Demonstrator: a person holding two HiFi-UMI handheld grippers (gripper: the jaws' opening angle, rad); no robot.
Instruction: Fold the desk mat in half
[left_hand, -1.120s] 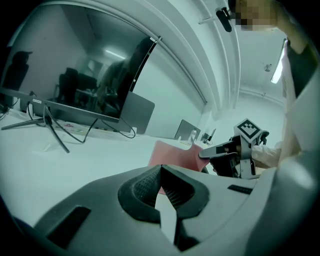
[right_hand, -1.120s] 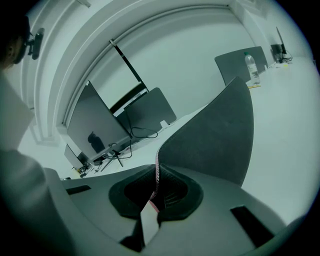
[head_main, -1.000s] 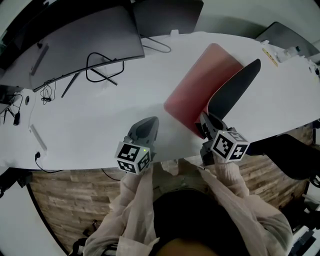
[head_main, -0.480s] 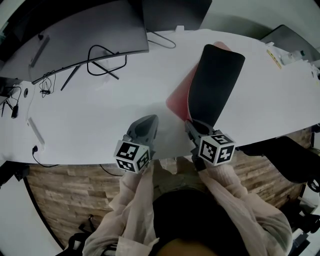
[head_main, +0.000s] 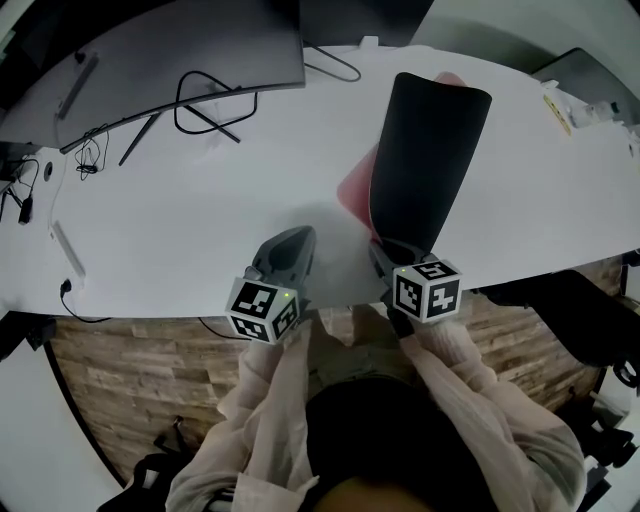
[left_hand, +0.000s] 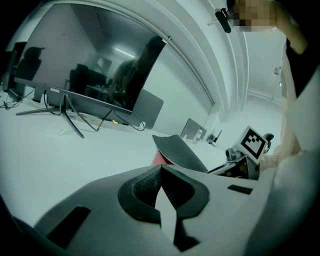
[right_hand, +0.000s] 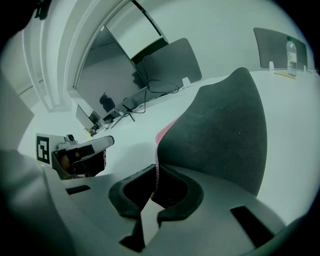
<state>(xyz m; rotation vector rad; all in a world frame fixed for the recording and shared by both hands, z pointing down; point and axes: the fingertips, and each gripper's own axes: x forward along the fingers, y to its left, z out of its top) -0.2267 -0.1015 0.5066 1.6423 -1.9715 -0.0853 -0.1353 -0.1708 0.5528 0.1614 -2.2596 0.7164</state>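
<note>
The desk mat (head_main: 425, 150) is pink on top with a black underside; it lies on the white desk (head_main: 200, 220) at centre right. Its near end is lifted, so the black underside stands up and curls toward the far side, while pink (head_main: 358, 185) shows at its left edge. My right gripper (head_main: 392, 255) is shut on the mat's near edge; in the right gripper view the thin pink edge (right_hand: 158, 172) sits pinched between the pads. My left gripper (head_main: 290, 252) rests at the desk's front edge, shut with nothing in it, its pads (left_hand: 150, 186) touching.
A large monitor (head_main: 170, 60) on a wire stand (head_main: 205, 118) is at the back left, with cables (head_main: 95, 165) beside it. A second dark panel (head_main: 360, 20) stands behind the mat. A bottle (right_hand: 291, 52) and small items sit far right. A dark chair (head_main: 570, 310) is beside the desk.
My right gripper has lifted the mat's near end and swung it left, so the black underside now stands taller and covers most of the pink. The left gripper has stayed put.
</note>
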